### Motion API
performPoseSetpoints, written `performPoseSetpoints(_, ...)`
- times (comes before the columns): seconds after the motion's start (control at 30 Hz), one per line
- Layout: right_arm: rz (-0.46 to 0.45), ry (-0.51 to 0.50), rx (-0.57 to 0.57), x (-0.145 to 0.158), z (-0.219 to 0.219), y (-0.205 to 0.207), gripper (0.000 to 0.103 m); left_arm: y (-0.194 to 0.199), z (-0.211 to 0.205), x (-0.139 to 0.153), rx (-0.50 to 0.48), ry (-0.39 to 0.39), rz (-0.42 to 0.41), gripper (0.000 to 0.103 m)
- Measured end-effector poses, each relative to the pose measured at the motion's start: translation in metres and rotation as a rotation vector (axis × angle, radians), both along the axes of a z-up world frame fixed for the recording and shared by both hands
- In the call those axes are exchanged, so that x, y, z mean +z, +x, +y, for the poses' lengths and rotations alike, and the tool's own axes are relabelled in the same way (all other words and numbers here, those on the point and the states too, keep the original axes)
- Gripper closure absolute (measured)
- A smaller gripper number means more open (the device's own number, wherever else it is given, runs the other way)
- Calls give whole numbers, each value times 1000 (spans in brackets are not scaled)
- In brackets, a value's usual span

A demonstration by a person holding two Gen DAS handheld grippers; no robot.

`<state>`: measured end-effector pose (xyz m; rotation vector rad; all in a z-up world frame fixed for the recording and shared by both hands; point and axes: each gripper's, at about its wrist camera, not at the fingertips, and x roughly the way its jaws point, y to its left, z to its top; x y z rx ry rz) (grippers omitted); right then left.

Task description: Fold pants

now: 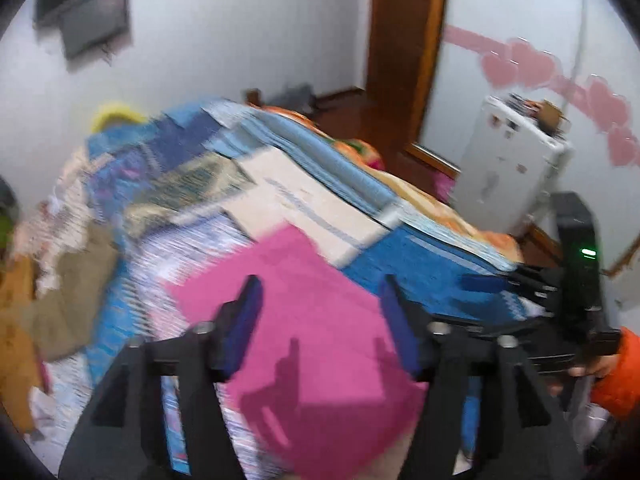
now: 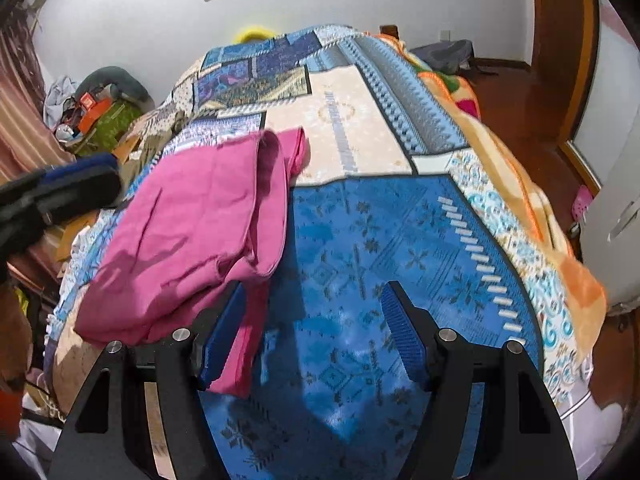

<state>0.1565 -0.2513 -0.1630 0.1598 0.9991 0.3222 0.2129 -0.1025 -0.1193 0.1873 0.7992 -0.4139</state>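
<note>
Pink pants (image 2: 192, 236) folded on bed, both grippers clear of them.

Pants lie bunched on the blue patterned bedspread (image 2: 380, 240), toward its left side in the right wrist view. Left gripper (image 1: 320, 312) hangs over the pants, jaws apart, nothing pinched. Right gripper (image 2: 312, 320) has jaws apart over bare bedspread, its left finger just beside the pants' edge. Left view blurred.
</note>
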Motion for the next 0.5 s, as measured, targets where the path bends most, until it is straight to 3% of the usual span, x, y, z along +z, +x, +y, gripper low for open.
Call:
performPoseSetpoints(0.07,-16,-4,-6,5,-1,3,37,19,16,0,42,31,28,29)
performPoseSetpoints(0.3,-76,-30,-13,25,-6,18,37,74,61,-28,124,84,141,28)
performPoseSetpoints(0.4,-62,-11,12,23,2,24,37,96,72,-47,115,55,232,23)
performPoseSetpoints(0.5,-54,-34,74,16,18,25,37,112,71,-68,96,106,293,22)
